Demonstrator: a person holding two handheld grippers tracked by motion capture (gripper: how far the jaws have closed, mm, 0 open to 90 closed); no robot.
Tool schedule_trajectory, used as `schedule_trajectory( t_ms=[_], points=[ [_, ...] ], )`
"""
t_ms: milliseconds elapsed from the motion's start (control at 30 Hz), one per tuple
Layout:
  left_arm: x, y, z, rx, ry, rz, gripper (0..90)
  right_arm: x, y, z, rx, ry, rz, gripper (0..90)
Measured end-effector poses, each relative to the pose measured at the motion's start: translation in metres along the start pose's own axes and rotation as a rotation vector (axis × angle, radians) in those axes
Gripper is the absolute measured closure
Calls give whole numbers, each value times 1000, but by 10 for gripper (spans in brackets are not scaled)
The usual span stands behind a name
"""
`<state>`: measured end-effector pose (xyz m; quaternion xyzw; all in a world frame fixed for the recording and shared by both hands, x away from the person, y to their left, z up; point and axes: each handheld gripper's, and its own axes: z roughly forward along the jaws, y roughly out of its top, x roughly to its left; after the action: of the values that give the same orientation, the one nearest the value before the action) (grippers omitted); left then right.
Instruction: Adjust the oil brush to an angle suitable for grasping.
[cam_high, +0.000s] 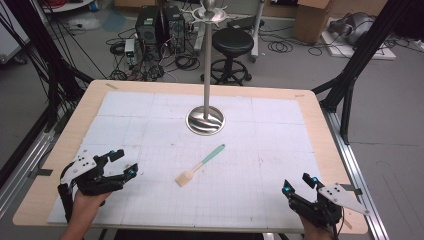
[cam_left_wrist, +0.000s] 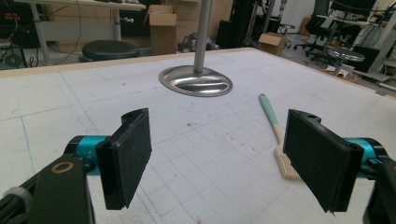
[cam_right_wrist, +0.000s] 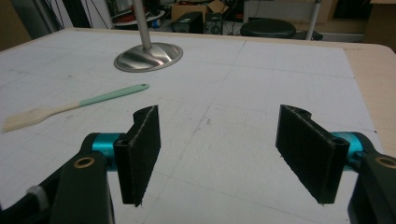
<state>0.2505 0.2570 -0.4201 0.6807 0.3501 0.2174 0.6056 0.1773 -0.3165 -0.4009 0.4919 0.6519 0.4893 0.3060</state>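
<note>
Down at the near edge of the table (cam_high: 60, 150), both grippers sit low and wide apart, one at each corner. The left gripper (cam_high: 120, 162) has its jaws spread with nothing between them, and the right gripper (cam_high: 299, 183) is just as slack and empty. Between them, a little nearer the left, lies the brush (cam_high: 200, 165), flat on the white mat (cam_high: 280, 150), bristles toward the person and mint handle angled up toward the stand (cam_high: 205, 120). My guess is the brush is the target, with that tall stand's hooks waiting above. Plenty of bare mat around the brush on every side, so either hand can come in level. The stand's base sits well beyond the handle tip, clear of a pickup.
</note>
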Motion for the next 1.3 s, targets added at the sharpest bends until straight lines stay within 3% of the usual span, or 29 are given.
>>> schedule_trajectory(
  t_ms=[367, 633, 700, 800, 1000, 1100, 1300],
  points=[
    [1, 0, 2, 12, 11, -19, 248, -4, -2, -4, -8, -11, 12, 297],
    [-6, 3, 10, 66, -38, -27, 274, 4, 1, -1, 3, -2, -14, 297],
    [-10, 6, 18, 100, -40, -27, 296, 5, 1, 0, 6, -3, -17, 297],
    [-17, 11, 33, 150, -75, -10, 312, 5, 1, 0, 7, -3, -13, 297],
    [-26, 21, 54, 166, -102, -13, 296, 4, 1, -1, 2, -4, -11, 296],
    [-34, 32, 72, 177, -70, 4, 180, 4, 1, -1, 2, -1, -9, 296],
    [-50, 52, 101, 191, -134, 26, 197, 5, 2, 1, 2, 1, -15, 296]
  ],
)
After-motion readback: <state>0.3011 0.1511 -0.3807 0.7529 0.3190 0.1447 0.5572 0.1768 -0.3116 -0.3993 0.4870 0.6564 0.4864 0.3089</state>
